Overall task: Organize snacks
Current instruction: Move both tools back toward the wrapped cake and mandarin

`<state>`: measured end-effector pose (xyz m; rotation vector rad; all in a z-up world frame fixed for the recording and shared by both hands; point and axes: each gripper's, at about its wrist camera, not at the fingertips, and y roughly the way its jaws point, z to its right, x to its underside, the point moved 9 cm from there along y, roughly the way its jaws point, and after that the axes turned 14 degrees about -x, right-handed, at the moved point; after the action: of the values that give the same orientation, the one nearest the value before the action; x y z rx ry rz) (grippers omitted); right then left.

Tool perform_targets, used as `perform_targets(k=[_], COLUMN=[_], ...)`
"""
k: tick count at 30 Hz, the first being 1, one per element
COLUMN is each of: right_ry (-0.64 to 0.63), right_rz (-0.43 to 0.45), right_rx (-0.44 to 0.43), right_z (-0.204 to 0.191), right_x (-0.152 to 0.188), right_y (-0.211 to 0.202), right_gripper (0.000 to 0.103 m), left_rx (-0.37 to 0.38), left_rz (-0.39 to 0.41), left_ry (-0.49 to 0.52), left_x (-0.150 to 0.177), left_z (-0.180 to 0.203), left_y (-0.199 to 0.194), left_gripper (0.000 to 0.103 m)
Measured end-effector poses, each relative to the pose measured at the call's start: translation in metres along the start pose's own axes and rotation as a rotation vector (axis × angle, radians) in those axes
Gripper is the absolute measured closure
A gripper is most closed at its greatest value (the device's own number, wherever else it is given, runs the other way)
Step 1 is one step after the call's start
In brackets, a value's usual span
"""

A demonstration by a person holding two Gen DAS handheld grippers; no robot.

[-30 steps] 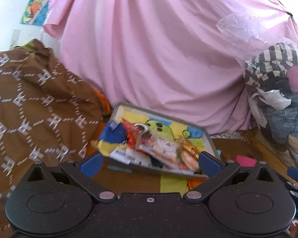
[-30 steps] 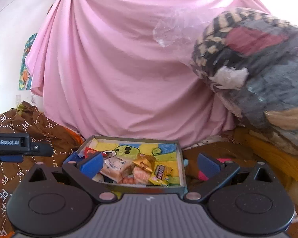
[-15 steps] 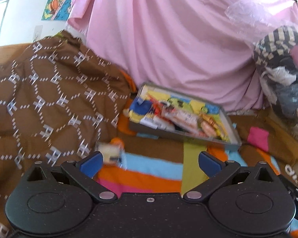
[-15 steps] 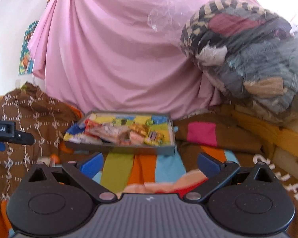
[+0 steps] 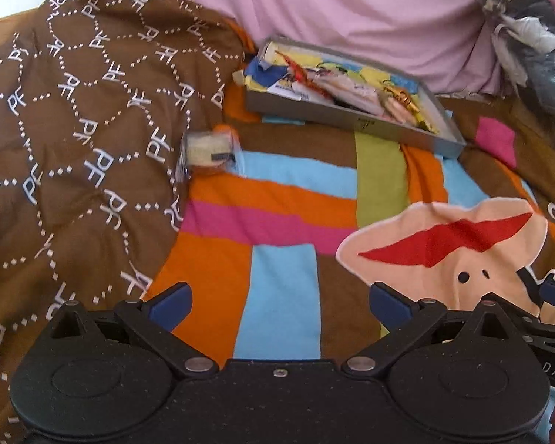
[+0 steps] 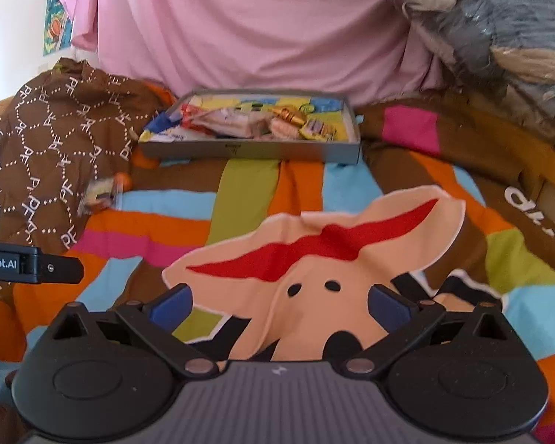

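Note:
A shallow grey tray (image 5: 347,118) (image 6: 248,150) holding several wrapped snacks lies on the colourful bedspread, at the foot of the pink sheet. One loose pale snack in clear wrap (image 5: 209,148) (image 6: 101,194) rests on the bedspread beside the brown cloth, left of the tray. My left gripper (image 5: 279,301) hangs open over the striped bedspread, well short of the tray, with nothing between its blue pads. The right gripper (image 6: 279,301) is also open and empty, above the cartoon face print. The left gripper's body (image 6: 29,266) shows at the left edge of the right wrist view.
A bunched brown patterned cloth (image 5: 74,129) fills the left side. A pink sheet (image 6: 240,26) hangs behind the tray. A plastic-wrapped bundle of clothes (image 6: 499,29) sits at the right, above a wooden edge (image 6: 551,199). The bedspread (image 5: 277,203) stretches between grippers and tray.
Both grippers have pulled back and tilted down from the tray, which now looks farther away. The loose snack and the bedspread's face print have come into view.

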<state>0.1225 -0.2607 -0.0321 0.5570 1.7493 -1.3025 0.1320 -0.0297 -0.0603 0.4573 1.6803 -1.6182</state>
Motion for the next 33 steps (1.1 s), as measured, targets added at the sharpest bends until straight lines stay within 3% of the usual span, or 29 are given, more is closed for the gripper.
perform_targets(k=[10,14,20,33], right_ry=[0.0,0.009,0.036,0.028], right_rz=[-0.03,-0.024,0.045,0.11], right_rx=[-0.025,-0.025,-0.063,-0.121], right_z=[-0.005,-0.004,-0.004,-0.018], right_x=[0.004,0.004,-0.001,-0.005], right_y=[0.005,0.005,0.0,0.003], right_gripper=[0.0,0.0,0.0,0.0], left_rx=[-0.026,-0.057,-0.108,-0.134], left_rz=[-0.028,-0.044,-0.044,0.015], left_ry=[0.025,0.079,0.142,0.24], left_x=[0.003,0.003,-0.001,-0.026], left_z=[-0.001,0.0,-0.004,-0.007], left_y=[0.006,0.01,0.016,0.021], left_gripper=[0.002,0.002,0.002,0.001])
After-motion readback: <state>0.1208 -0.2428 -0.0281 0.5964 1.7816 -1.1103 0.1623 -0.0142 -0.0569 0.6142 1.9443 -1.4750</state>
